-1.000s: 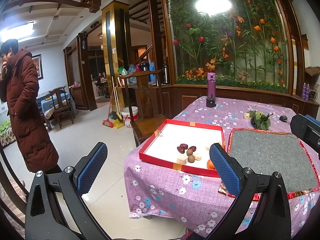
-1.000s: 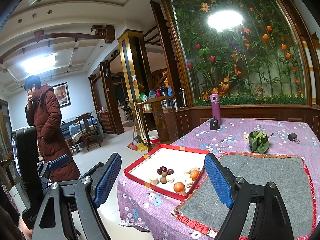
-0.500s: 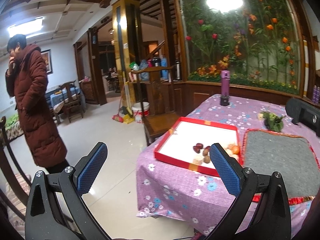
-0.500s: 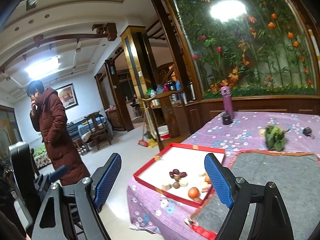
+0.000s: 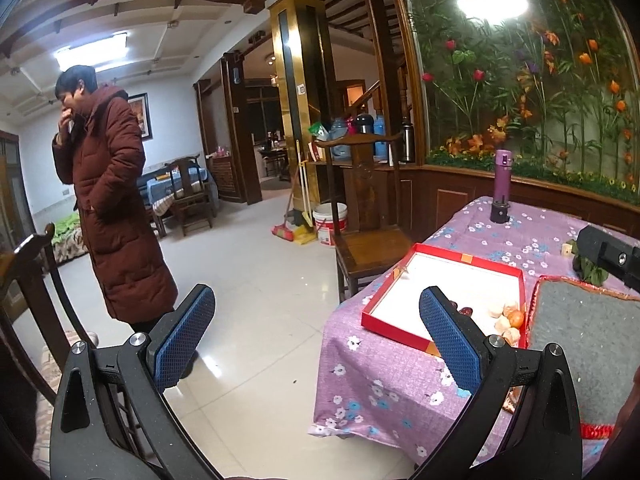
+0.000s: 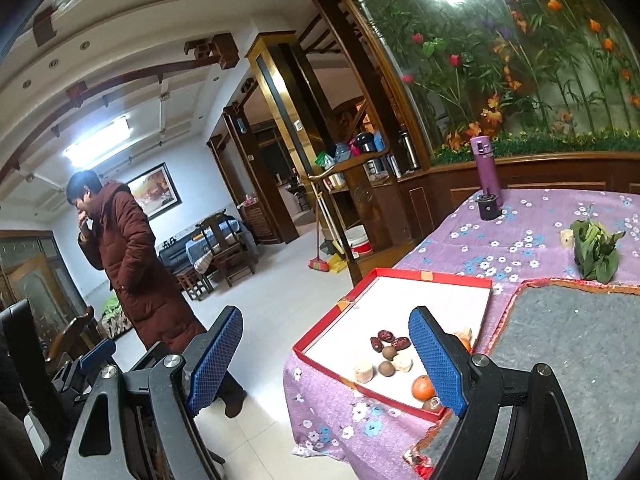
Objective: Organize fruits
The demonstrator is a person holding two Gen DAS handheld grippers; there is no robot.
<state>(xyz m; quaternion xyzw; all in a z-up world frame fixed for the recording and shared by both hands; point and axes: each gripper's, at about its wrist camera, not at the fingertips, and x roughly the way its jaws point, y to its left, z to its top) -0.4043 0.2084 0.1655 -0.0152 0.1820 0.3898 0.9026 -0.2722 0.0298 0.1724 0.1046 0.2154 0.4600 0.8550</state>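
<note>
A red-rimmed tray (image 6: 340, 312) with a white floor sits at the table's left corner; it also shows in the left wrist view (image 5: 400, 332). In it lie dark red dates (image 6: 386, 338), brown round fruits (image 6: 386, 368), pale chunks (image 6: 363, 372) and an orange (image 6: 423, 387). My left gripper (image 5: 316, 336) is open and empty, off the table's left edge. My right gripper (image 6: 326, 360) is open and empty, short of the tray.
A grey felt mat (image 6: 568, 352) lies right of the tray on the purple flowered cloth (image 6: 472, 248). A leafy bunch (image 6: 596, 248) and a purple flask (image 6: 484, 168) stand further back. A wooden chair (image 5: 368, 240) and a person in a red coat (image 5: 116, 208) are left.
Both grippers have swung left and back from the table; the tray now sits further right in both views. Both jaws stay open.
</note>
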